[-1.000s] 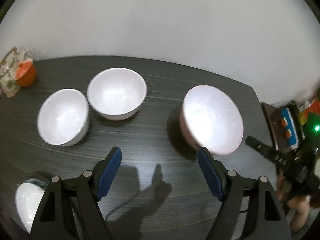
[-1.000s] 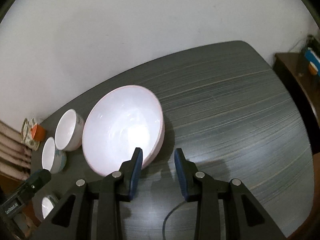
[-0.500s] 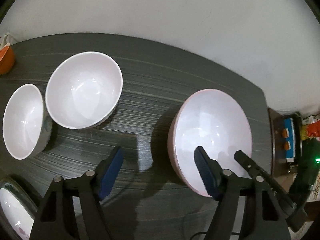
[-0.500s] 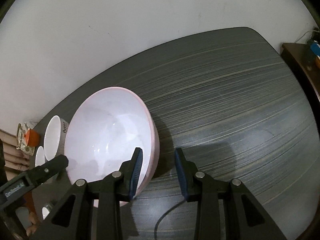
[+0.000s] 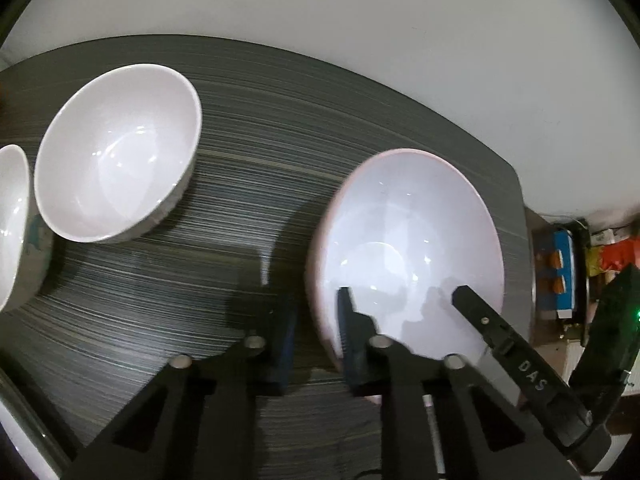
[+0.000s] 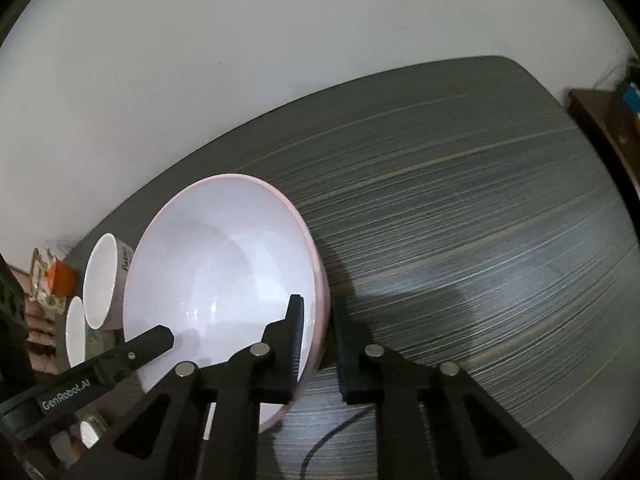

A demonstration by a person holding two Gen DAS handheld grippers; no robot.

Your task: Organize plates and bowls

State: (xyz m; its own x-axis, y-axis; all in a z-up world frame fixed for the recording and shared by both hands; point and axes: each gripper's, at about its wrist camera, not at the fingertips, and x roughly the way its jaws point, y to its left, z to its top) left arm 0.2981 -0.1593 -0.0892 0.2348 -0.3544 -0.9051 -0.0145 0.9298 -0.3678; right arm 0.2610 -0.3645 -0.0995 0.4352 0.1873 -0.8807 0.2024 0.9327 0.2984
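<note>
A large white bowl with a pink rim stands on the dark striped table. My left gripper straddles its left rim, one pad outside and one inside. Its jaws are closing, and the pads press on the wall. My right gripper straddles the opposite rim of the pink-rimmed bowl the same way, its jaws closing on the wall. Each view shows a finger of the other gripper inside the bowl. Two smaller white bowls sit to the left.
An orange-topped item lies beyond the small bowls at the table's far left. A low side table with a blue box stands off the right edge. A white dish edge shows at the near left. Bare tabletop stretches to the right.
The left gripper came down and to the right from open table onto the big bowl's rim, and its jaws narrowed sharply. The right gripper sank a little and narrowed on the other rim.
</note>
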